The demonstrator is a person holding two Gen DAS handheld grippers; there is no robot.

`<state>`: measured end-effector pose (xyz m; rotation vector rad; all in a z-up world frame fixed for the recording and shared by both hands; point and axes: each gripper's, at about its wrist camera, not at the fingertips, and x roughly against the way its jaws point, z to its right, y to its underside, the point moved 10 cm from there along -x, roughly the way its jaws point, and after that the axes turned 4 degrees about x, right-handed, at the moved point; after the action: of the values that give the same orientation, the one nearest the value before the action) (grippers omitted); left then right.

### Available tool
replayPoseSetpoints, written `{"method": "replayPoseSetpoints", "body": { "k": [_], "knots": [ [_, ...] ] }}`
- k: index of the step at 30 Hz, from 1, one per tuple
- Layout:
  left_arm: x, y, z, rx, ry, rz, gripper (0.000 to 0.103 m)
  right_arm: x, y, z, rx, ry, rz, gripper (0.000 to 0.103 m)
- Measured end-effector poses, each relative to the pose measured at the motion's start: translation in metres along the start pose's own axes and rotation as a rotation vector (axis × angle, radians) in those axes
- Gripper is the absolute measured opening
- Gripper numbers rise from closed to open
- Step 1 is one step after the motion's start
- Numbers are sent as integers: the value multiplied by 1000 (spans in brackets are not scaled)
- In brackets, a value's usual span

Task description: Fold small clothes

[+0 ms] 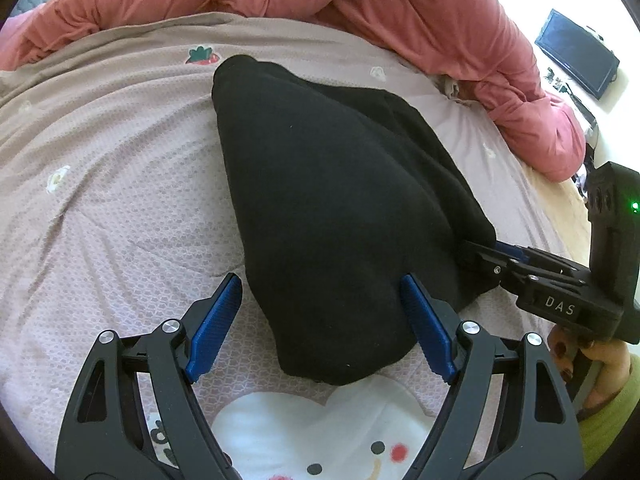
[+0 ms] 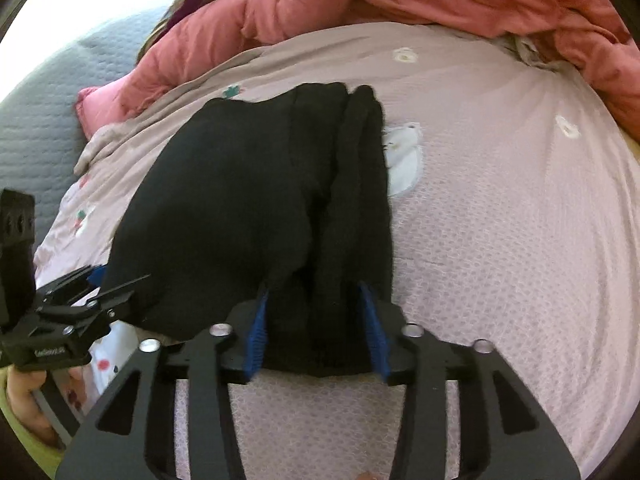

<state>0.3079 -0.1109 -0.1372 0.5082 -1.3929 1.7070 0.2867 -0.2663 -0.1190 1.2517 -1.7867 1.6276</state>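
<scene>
A small black garment (image 1: 332, 200) lies folded on the pink patterned bedsheet (image 1: 120, 184). My left gripper (image 1: 322, 292) is open, its blue pads on either side of the garment's near corner. My right gripper (image 2: 318, 312) is open too, with the garment's (image 2: 248, 204) near edge bunched between its blue pads. In the left wrist view the right gripper (image 1: 486, 252) comes in from the right at the garment's right corner. In the right wrist view the left gripper (image 2: 100, 284) sits at the garment's left corner.
A salmon-pink quilt (image 1: 400, 12) is heaped along the far side of the bed. A white cartoon print (image 1: 320, 436) lies on the sheet under the left gripper. A dark screen (image 1: 576, 56) stands on a white surface at the far right. Grey bedding (image 2: 44, 128) lies to the left.
</scene>
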Motion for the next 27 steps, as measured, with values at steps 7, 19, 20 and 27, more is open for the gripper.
{"method": "replayPoseSetpoints", "body": {
  "k": [7,19,20,27],
  "knots": [
    [13,3,2,-7,-7,22,74,32,-1,-5,42,101,66,79],
    [66,16,21,-59,-40,140,93,85,27,-9,69,184,171,98],
    [70,20,21,-59,-45,145,93,87,31,-9,65,183,170,98],
    [87,43,24,-38,-49,168,93,95,56,-10,36,178,157,98]
  ]
}}
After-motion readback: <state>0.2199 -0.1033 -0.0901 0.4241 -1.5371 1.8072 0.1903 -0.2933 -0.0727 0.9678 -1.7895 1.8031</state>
